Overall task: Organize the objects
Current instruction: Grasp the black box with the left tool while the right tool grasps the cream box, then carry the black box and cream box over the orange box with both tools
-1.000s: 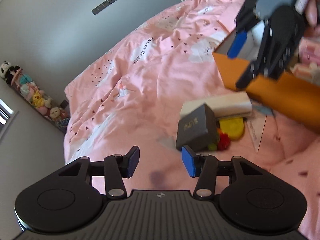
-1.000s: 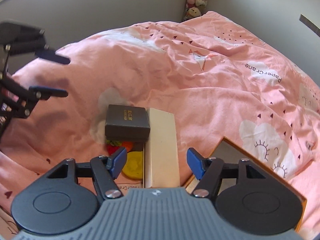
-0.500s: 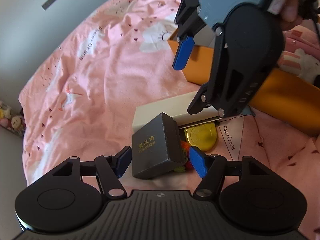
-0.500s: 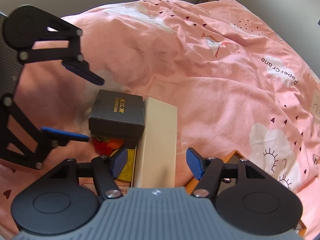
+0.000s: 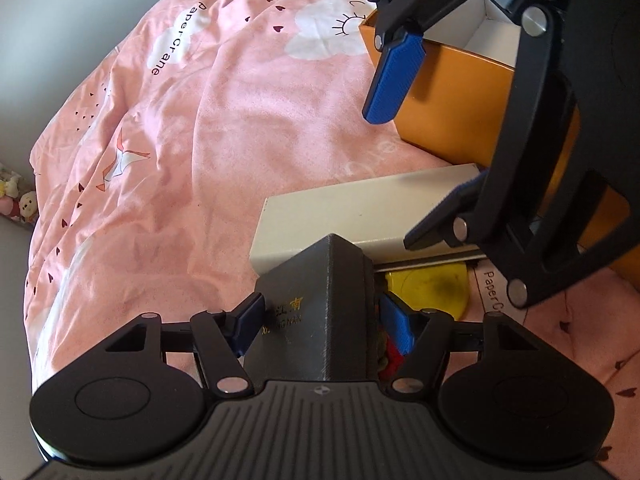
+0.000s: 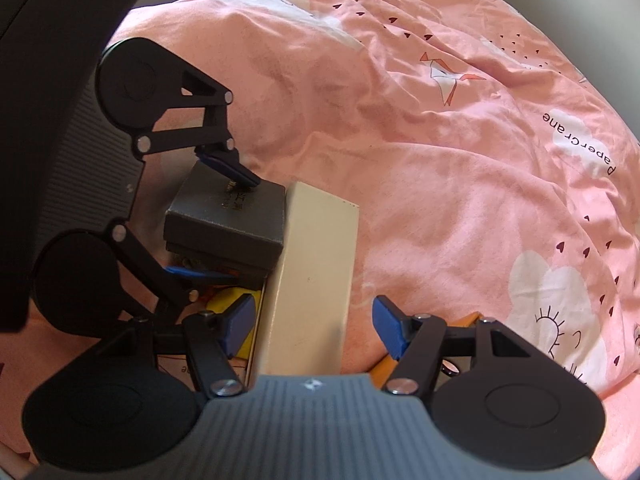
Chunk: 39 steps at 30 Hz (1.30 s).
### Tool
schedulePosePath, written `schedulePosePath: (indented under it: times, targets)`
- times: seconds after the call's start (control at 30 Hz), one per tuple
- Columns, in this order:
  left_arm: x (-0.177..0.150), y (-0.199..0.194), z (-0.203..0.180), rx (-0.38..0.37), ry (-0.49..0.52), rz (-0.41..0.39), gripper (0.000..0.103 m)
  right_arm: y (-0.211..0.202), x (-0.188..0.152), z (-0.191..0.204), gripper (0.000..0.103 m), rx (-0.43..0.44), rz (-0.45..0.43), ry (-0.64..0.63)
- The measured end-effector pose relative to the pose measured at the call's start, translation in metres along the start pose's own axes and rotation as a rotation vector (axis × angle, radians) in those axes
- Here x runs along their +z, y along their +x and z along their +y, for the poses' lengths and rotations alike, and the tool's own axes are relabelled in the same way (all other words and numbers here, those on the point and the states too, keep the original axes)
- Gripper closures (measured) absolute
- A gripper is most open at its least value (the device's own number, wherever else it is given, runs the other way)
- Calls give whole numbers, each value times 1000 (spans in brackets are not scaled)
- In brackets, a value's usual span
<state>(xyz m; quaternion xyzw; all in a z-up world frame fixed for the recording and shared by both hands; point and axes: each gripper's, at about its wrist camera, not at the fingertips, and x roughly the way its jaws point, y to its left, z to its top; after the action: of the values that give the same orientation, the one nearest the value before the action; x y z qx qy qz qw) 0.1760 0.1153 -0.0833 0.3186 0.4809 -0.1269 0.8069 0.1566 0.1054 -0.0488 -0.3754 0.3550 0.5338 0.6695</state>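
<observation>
Dark grey square gift box with gold lettering sits on the bed between the blue pads of the left hand-held gripper, whose fingers straddle its two sides; a second ago that gripper hovered well short of it with nothing between its fingers. Whether the pads already press on the box I cannot tell, though they look close to touching. The right hand-held gripper has also come down: its fingers stand apart, straddling the near end of the long cream rectangular box that lies just beside the dark box. Under the dark box peek a round yellow disc and some red and green bits too hidden to name. Behind the cream box stands the open orange cardboard box with a white lining, all on the pink printed duvet. Both approaches seem finished, so the next step is likely to close and lift, probably toward the orange box.
</observation>
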Motion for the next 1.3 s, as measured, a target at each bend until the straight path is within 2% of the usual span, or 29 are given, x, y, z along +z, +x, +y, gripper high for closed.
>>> schedulePosePath:
  times: [0.23, 0.3, 0.37, 0.63, 0.77, 0.93, 1.0, 1.07, 1.17, 1.3]
  targets:
    - [-2, -12, 16, -29, -16, 10, 50, 4, 6, 1, 38, 27, 25, 0]
    - [-4, -18, 22, -15, -14, 12, 55, 9, 10, 2, 39, 26, 44, 7]
    - [-6, -20, 28, 11, -4, 24, 64, 16, 14, 2, 42, 40, 60, 17]
    - [-12, -22, 45, -29, -66, 7, 65, 52, 25, 3, 41, 32, 157, 124]
    - [-16, -25, 57, -55, -120, -9, 65, 63, 28, 4, 40, -16, 178, 138]
    - [-18, -27, 61, -64, -152, -19, 65, 70, 30, -1, 42, -25, 206, 170]
    - [-18, -29, 61, -64, -157, -19, 65, 69, 29, -1, 46, -22, 198, 174]
    - [-18, -30, 61, -66, -163, -23, 65, 63, 27, 0, 56, -23, 179, 166]
    - [-20, -36, 62, -73, -190, -31, 66, 50, 26, 1, 64, -36, 152, 166]
    - [-21, -45, 65, -78, -225, -48, 66, 32, 22, 0, 68, -44, 102, 186]
